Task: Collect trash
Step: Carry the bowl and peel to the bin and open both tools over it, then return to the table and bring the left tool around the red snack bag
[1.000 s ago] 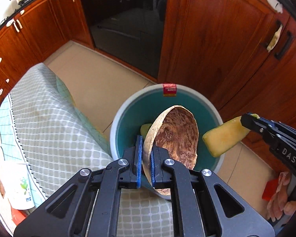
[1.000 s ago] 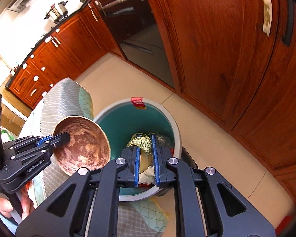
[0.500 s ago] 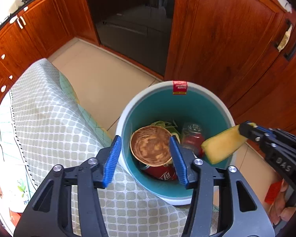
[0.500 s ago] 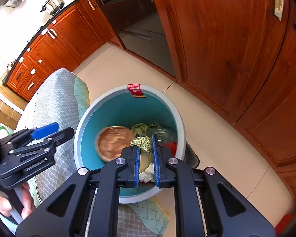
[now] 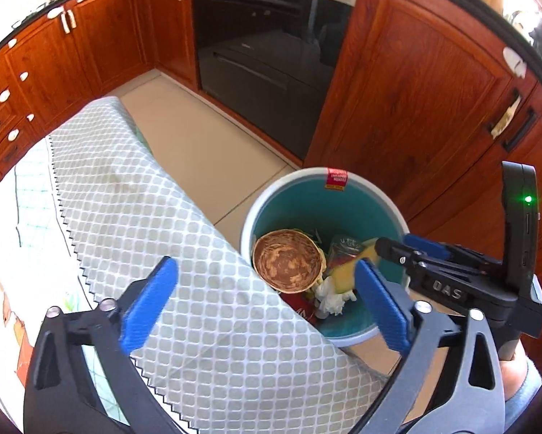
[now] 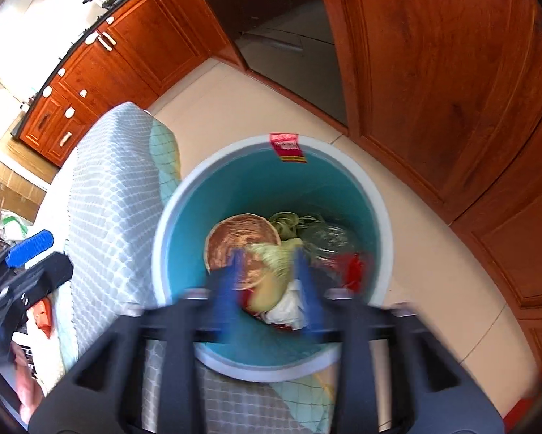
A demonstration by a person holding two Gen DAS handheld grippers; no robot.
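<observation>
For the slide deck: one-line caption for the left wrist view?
Open left gripper hovers over the table edge beside the teal bin, where a coconut shell lies on other trash.

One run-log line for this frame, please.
left gripper: open | right gripper: open | brown coconut shell, yellow rind: inside teal bin

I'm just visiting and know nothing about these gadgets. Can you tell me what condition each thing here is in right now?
Left gripper: open, holding nothing.
Right gripper: blurred, jaws parted, above the bin.
Trash bin: uncovered, partly filled.
Coconut shell half: lying in the bin, hollow side up.
Melon rind: in or just over the bin, no longer gripped.
Crumpled tissue: in the bin.
Oven door: closed.
</observation>
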